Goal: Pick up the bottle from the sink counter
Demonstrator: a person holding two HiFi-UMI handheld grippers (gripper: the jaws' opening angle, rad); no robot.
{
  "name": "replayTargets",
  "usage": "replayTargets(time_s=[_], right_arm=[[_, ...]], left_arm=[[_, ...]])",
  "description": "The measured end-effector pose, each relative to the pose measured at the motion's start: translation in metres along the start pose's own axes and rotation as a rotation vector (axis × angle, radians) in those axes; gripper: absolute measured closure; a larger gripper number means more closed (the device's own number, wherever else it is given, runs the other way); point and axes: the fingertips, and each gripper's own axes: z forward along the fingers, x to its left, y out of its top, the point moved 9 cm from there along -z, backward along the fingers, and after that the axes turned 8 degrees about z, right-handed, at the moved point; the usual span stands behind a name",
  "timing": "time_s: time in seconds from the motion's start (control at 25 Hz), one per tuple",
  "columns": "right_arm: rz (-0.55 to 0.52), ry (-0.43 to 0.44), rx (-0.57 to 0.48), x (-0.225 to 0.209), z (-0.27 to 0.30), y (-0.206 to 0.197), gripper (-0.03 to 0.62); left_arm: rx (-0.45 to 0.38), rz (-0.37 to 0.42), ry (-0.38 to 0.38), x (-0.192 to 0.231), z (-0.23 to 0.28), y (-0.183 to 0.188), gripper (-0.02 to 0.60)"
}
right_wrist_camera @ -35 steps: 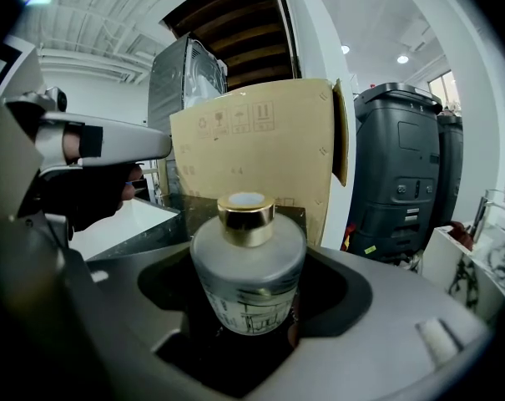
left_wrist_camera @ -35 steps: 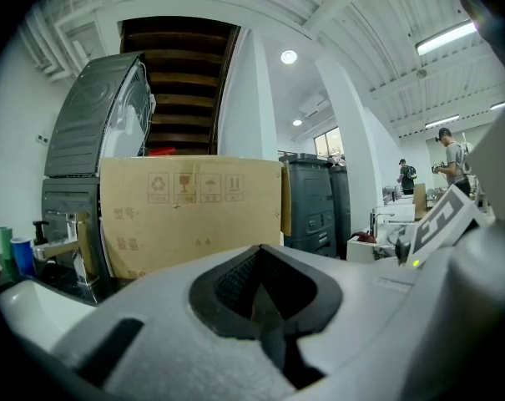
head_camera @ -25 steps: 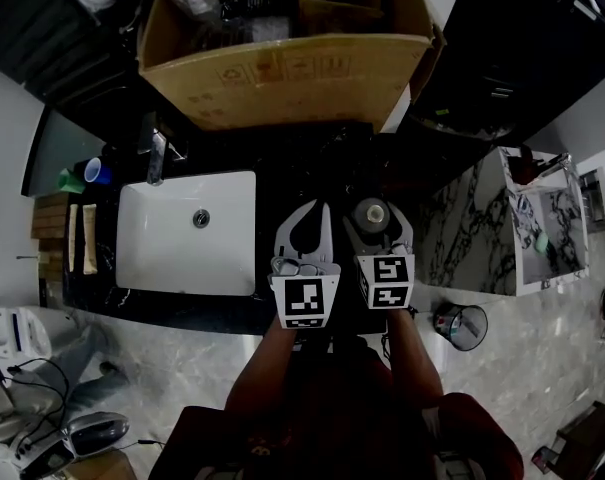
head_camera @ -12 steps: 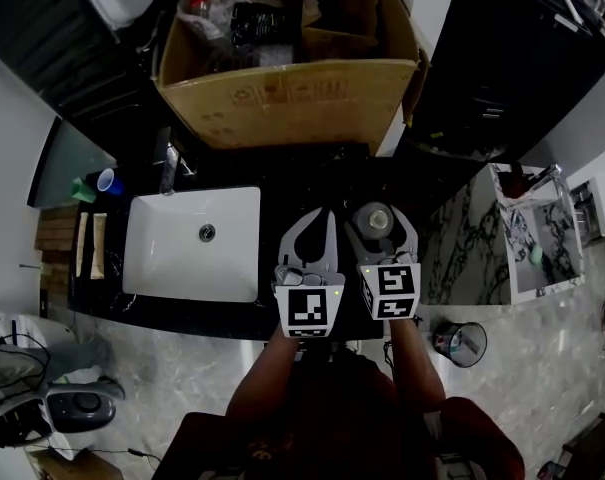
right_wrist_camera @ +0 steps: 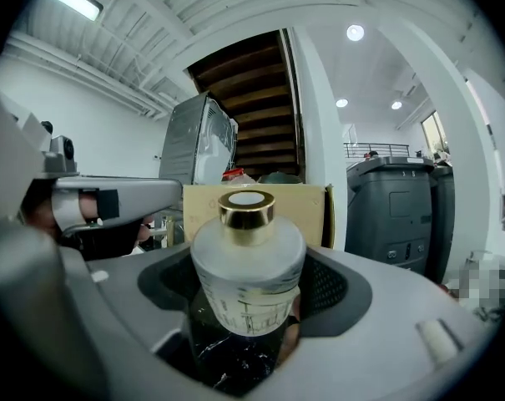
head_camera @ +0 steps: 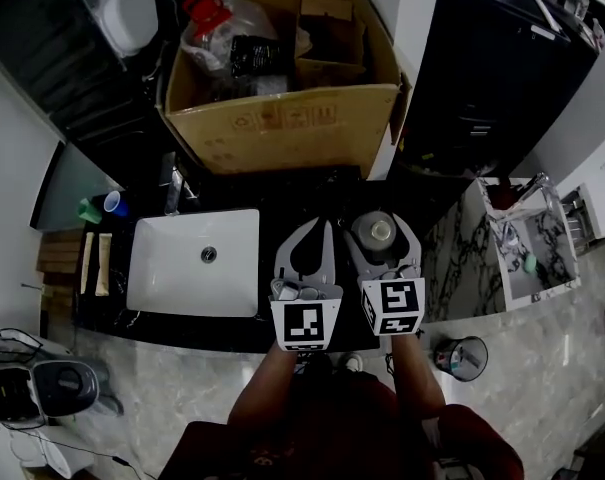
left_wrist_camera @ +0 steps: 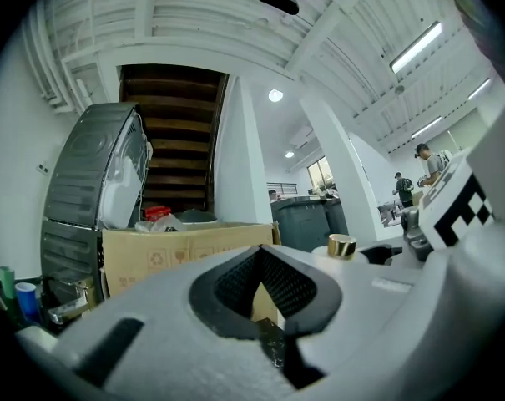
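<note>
The right tongs (head_camera: pixel 380 234) pinch the bottle (right_wrist_camera: pixel 248 274) at its two sides. The bottle stands upright, its long axis vertical and the gold cap (right_wrist_camera: pixel 246 210) pointing up, over the right part of the counter (head_camera: pixel 302 193), between the sink (head_camera: pixel 172 268) and the right edge. The left tongs (head_camera: pixel 315 226) are just beside, pressed together, with nothing inside. A box (head_camera: pixel 282 133) stands along the back edge; a bare strip of counter lies before it
</note>
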Motion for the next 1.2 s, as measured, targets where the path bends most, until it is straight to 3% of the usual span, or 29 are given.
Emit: replayTargets(time_s=[0.48,0.72,0.88,0.92,1.12,1.2], right_arm=[[-0.043,-0.013,-0.135,0.003,-0.022,0.05,0.258],[-0.086,-0.024,-0.209,0.007,-0.034,0.072,0.258],[-0.115,-0.022,-0.279,0.012,-0.043,0.084,0.258],[-0.119,-0.02,-0.295,0.013,-0.045,0.087,0.258],[-0.138,-0.021,-0.344,0.017,-0.049,0.096,0.258],[-0.154,-0.034,-0.376,0.019,-0.05,0.096,0.258]], left_arm=[[-0.138,0.055,0.023,0.011,0.002,0.043,0.578],[-0.178,0.039,0.036,0.012,-0.001,0.057,0.578],[-0.176,0.208,-0.004,0.016,-0.008,0.069,0.578],[-0.176,0.217,-0.009,0.016,-0.01,0.071,0.578],[-0.224,0.023,0.046,0.013,-0.015,0.072,0.578],[-0.223,0.049,0.044,0.014,-0.017,0.071,0.578]])
